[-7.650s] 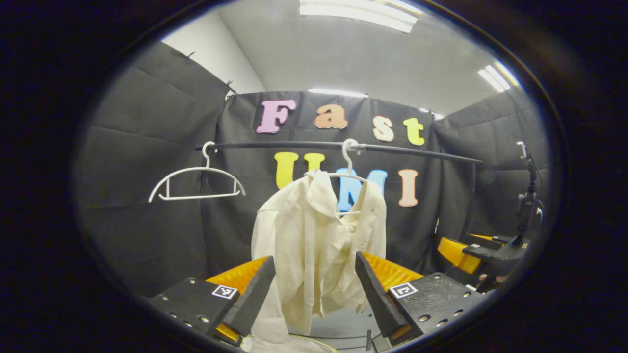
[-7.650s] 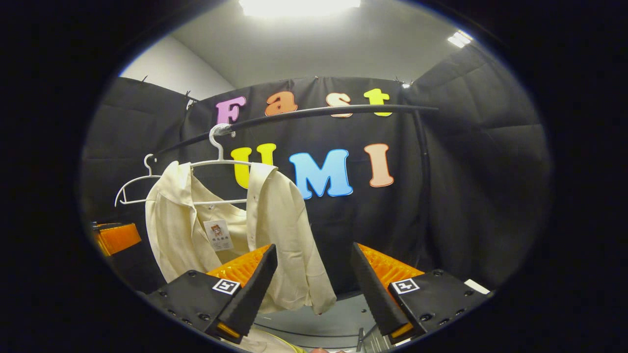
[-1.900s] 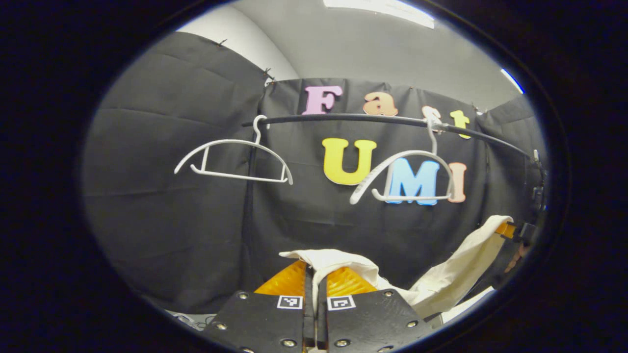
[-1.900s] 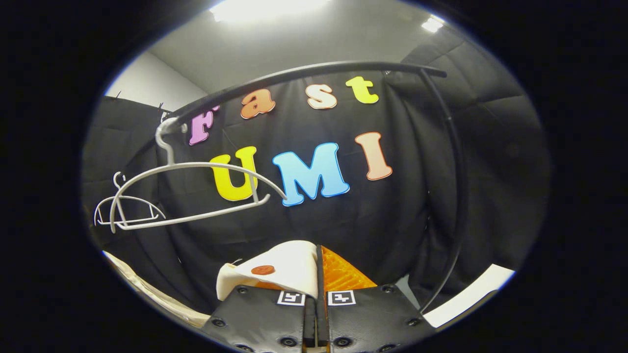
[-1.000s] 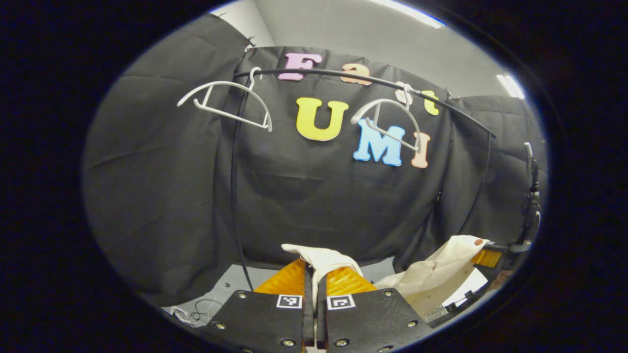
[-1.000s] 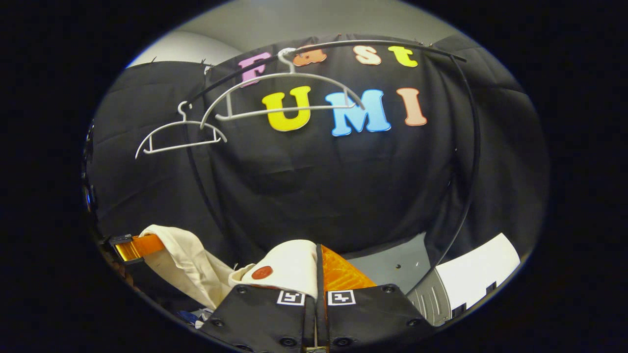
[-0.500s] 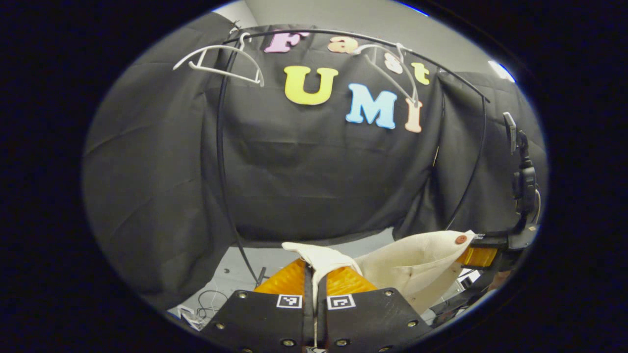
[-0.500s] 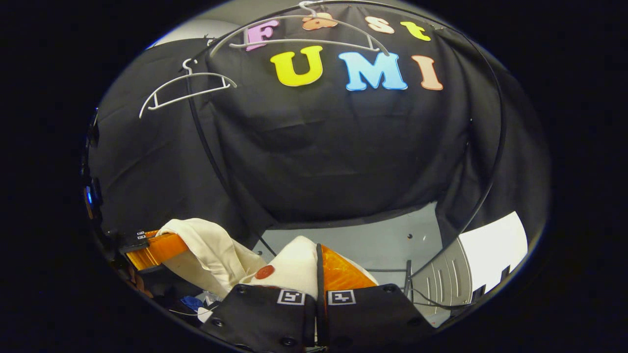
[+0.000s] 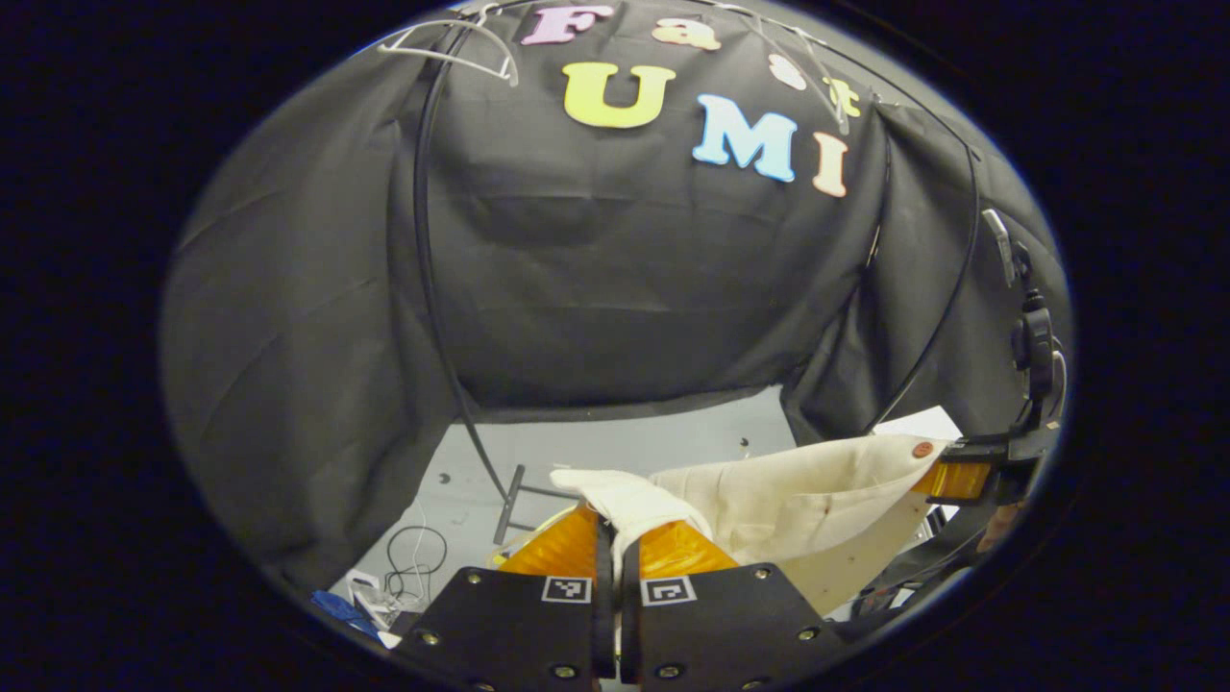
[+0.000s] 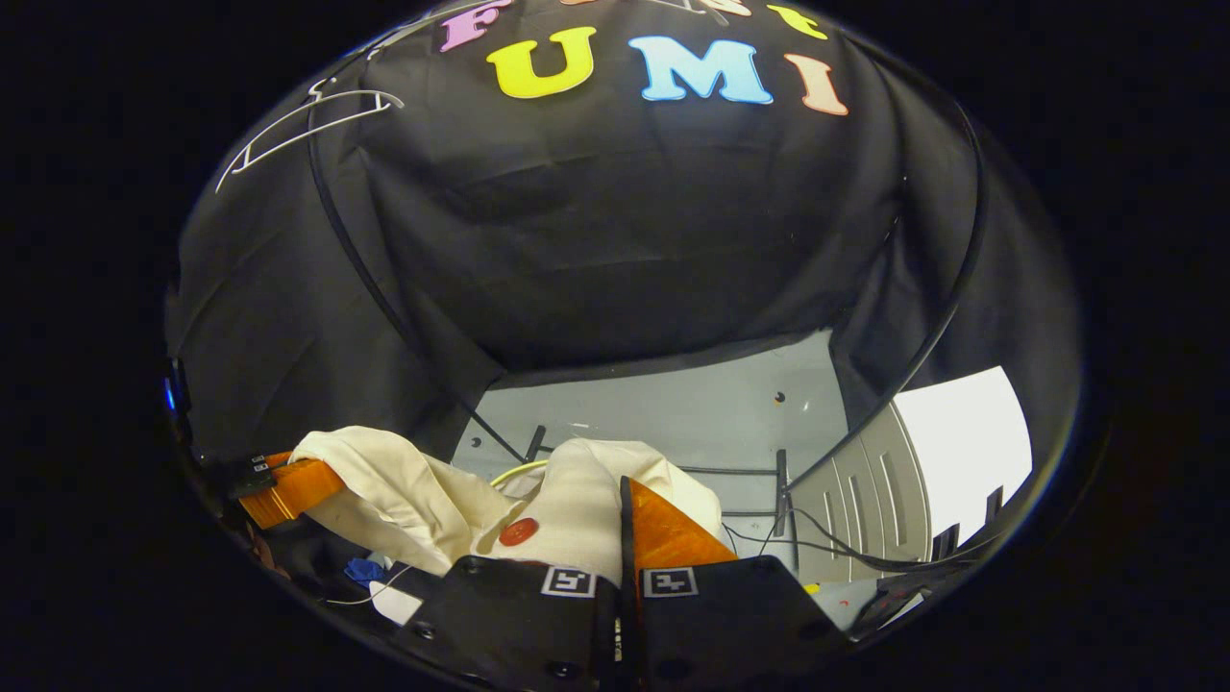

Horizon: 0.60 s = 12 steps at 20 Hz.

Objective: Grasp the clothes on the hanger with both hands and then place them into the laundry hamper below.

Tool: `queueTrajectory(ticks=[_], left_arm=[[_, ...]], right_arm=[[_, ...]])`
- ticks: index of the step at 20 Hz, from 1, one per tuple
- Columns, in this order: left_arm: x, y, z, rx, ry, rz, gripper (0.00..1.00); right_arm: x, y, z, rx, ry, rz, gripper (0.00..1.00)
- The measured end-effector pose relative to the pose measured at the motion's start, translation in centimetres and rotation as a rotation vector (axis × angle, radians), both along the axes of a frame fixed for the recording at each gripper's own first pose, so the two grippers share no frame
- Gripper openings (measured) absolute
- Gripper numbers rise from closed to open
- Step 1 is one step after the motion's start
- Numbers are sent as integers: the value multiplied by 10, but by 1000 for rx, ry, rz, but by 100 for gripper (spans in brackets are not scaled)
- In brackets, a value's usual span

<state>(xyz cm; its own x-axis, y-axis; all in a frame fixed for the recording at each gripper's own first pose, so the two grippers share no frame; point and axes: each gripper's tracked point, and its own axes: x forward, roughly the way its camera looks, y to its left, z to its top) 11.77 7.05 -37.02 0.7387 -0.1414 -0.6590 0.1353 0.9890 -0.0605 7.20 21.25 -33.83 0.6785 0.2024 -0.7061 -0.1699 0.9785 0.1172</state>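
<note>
Left tongs (image 9: pixel 608 538): fingers pressed together, pinching a fold of the cream shirt (image 9: pixel 788 495) between them. In the left gripper view the cloth bunches up just above the fingertips, then stretches as a taut band to the right edge, where the right tongs (image 9: pixel 947 478) hold its other end; a small red button (image 9: pixel 922 449) sits on the cloth beside that grip.

Right tongs (image 10: pixel 623 533): fingers pressed together on the shirt (image 10: pixel 577 505), cloth draped over the left finger, red button (image 10: pixel 519 531) showing on it. In the right gripper view the shirt sags leftward to the left tongs (image 10: pixel 288 485), which grip it at the far edge.

Shirt is off the hangers, held in the air between both tongs, low over the grey floor (image 10: pixel 673 413).

A yellow curved edge (image 10: pixel 514 471) shows just behind the shirt; cannot tell what it belongs to.

Black clothes rail (image 9: pixel 423 240) stands behind. Two bare white hangers (image 9: pixel 452 43) hang from its top bar. Loose cables (image 9: pixel 408 567) lie on the floor at lower left.
</note>
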Motion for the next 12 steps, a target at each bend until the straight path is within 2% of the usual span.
queueTrajectory(ticks=[1,4,5,6,7,8,10,11,12], left_arm=[[-2,0,-6,5,15,3,4],[-4,8,-24,25,53,22,4],[-4,10,-31,32,69,25,2],[-7,13,-36,36,83,30,4],[-8,15,-40,38,98,37,4],[-12,15,-46,36,117,43,4],[-17,13,-54,21,151,56,5],[-20,13,-55,13,170,63,2],[-20,14,-61,5,179,73,3]], right_arm=[[-1,-2,-4,-4,11,-4,7],[-4,-4,-14,-6,38,4,10],[-6,-6,-16,-8,50,3,9],[-6,-7,-20,-6,61,-1,3],[-7,-8,-22,-5,71,-4,10],[-6,-8,-25,-1,81,-4,10],[-8,-8,-26,2,96,9,20],[-10,-9,-24,0,100,15,12],[-12,-6,-24,6,104,27,23]])
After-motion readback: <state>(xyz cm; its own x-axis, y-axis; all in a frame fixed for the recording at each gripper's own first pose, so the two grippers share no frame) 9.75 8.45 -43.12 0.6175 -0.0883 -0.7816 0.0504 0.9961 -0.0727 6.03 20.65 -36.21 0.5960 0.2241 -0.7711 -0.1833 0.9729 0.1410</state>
